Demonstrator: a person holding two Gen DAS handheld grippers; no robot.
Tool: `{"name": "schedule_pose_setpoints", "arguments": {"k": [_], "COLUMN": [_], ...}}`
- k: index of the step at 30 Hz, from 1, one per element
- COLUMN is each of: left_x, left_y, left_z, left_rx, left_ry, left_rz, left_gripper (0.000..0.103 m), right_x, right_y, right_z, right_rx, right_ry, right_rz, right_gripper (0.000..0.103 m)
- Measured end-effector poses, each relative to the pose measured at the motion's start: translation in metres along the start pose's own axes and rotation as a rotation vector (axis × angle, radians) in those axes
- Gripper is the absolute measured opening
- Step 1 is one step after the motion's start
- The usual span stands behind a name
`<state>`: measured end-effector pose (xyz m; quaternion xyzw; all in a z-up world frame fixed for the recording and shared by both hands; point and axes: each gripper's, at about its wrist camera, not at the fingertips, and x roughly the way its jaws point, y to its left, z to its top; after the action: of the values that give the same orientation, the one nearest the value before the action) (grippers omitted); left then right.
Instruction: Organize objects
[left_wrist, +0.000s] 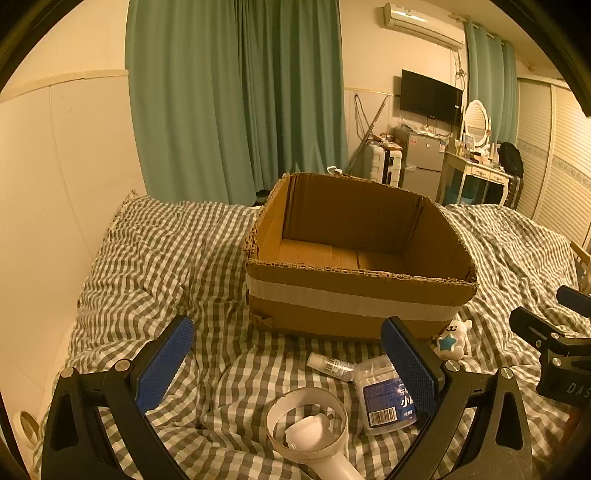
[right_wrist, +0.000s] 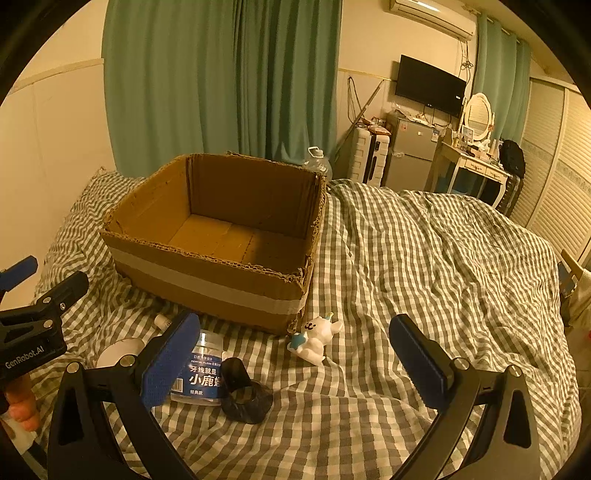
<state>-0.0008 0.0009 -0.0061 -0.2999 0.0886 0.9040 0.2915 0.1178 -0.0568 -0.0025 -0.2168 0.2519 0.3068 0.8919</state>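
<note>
An open, empty cardboard box (left_wrist: 358, 291) (right_wrist: 207, 280) stands on the checked bed cover. In front of it lie a white ring-topped controller (left_wrist: 310, 432) (right_wrist: 118, 350), a small white tube (left_wrist: 330, 365) (right_wrist: 162, 320), a clear floss jar with a blue label (left_wrist: 384, 398) (right_wrist: 207, 373), a dark crumpled black item (right_wrist: 243, 395) and a white bear toy with a blue star (left_wrist: 452, 338) (right_wrist: 314, 339). My left gripper (left_wrist: 288, 365) (right_wrist: 44, 280) hovers open above the controller and jar. My right gripper (right_wrist: 295, 363) (left_wrist: 550, 310) is open just short of the bear toy, holding nothing.
The rumpled checked duvet (right_wrist: 424, 258) covers the whole bed. A wall (left_wrist: 55, 184) runs along the left, green curtains (left_wrist: 236, 92) hang behind. A water bottle (right_wrist: 317, 162) stands behind the box. A fridge (right_wrist: 410, 155), dresser and wardrobe stand far right. A hand (right_wrist: 20, 406) shows at the left edge.
</note>
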Motion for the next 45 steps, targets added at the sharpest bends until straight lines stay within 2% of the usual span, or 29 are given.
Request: {"name": "schedule_pose_setpoints", "arguments": {"k": [15, 16, 45], "left_x": [0.0016, 0.0017, -0.0014], "left_y": [-0.0003, -0.0006, -0.0021], "left_z": [-0.0008, -0.0007, -0.0016], "left_rx": [0.018, 0.114, 0.162], "left_ry": [0.010, 0.014, 0.009], "left_rz": [-0.046, -0.208, -0.284], "left_gripper": [0.103, 0.103, 0.103], "right_x": [0.0005, 0.0008, 0.0019], "right_y": [0.0019, 0.0018, -0.0009], "right_z": [-0.0009, -0.0010, -0.0020], "right_rx": [0.016, 0.015, 0.095], "right_ry": [0.014, 0.015, 0.038], "right_rz": [-0.031, -0.032, -0.077], "right_gripper": [0.103, 0.103, 0.103]}}
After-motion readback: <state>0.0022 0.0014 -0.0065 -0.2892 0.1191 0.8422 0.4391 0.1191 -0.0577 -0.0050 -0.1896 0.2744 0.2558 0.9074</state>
